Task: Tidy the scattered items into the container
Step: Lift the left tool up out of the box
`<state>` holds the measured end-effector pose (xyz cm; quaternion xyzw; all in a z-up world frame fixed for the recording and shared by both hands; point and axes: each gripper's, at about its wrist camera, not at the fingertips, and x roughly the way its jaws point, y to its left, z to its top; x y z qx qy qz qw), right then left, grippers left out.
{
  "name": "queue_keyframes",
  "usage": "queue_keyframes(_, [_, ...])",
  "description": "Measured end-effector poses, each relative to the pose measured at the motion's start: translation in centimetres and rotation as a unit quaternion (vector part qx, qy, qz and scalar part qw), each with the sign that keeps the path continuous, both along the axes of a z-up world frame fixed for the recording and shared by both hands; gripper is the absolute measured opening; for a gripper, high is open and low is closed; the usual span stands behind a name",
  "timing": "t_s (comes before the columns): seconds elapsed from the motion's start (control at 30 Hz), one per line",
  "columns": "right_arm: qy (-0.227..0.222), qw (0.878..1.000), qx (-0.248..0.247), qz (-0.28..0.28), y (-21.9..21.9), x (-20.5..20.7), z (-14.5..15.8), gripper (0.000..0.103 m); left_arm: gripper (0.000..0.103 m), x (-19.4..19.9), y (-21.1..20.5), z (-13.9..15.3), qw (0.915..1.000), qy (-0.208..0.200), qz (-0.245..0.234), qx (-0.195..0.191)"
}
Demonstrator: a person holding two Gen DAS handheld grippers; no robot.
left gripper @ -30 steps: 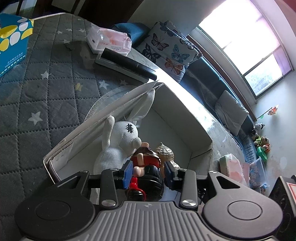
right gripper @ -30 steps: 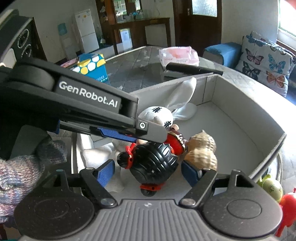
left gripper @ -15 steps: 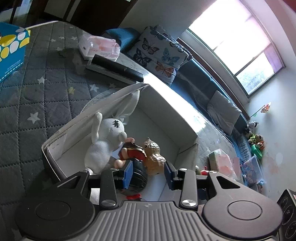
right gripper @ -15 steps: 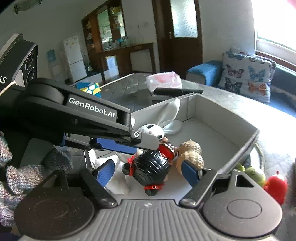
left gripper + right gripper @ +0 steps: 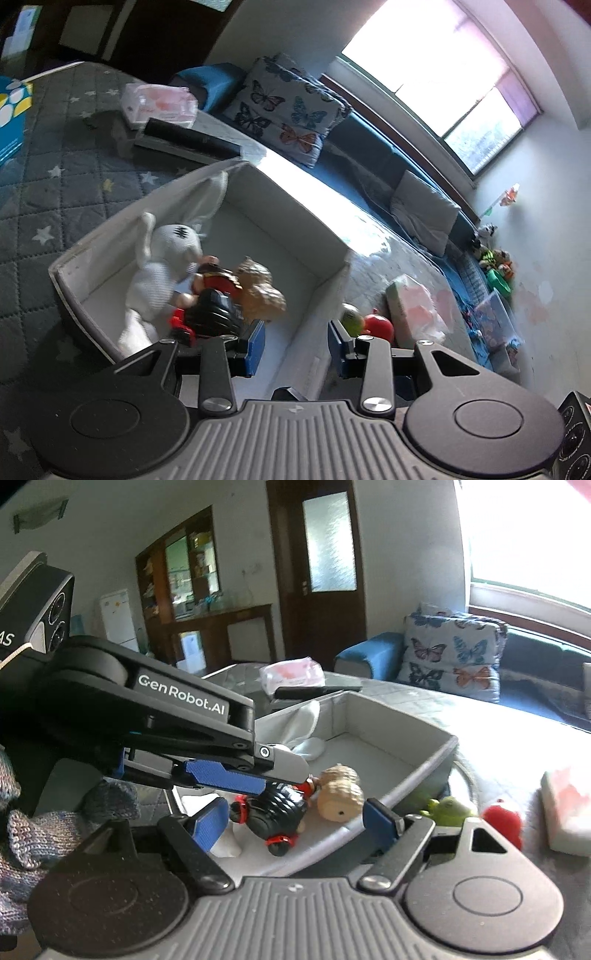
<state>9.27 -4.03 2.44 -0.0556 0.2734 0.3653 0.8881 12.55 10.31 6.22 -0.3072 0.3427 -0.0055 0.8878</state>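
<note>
Container (image 5: 288,192): grey rectangular box holding knitted white rabbit (image 5: 162,266), glossy black-haired doll (image 5: 273,812); both tongs spread, empty.

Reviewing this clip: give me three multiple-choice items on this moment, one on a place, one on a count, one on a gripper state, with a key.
1. Where is the black-haired doll?
A. inside the grey box
B. on the sofa
C. on the floor

2. How many small toys, green toy and red toy, lie just outside the box?
A. none
B. two
C. five

3. The left gripper is:
A. shut on the doll
B. open, holding nothing
C. out of view

Key: 1 A, it lies between rabbit and walls; 2 B, both beside the wall; 3 B, pads apart, gap empty.
</note>
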Motion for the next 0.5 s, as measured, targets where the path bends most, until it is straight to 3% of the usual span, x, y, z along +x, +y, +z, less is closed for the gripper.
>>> queue_keyframes(0.5, [-0.005, 0.996, -0.003, -0.085, -7.3, -0.2, -0.3, 0.085, 0.040, 2.6, -7.5, -0.1, 0.9975, 0.004, -0.070, 0.005])
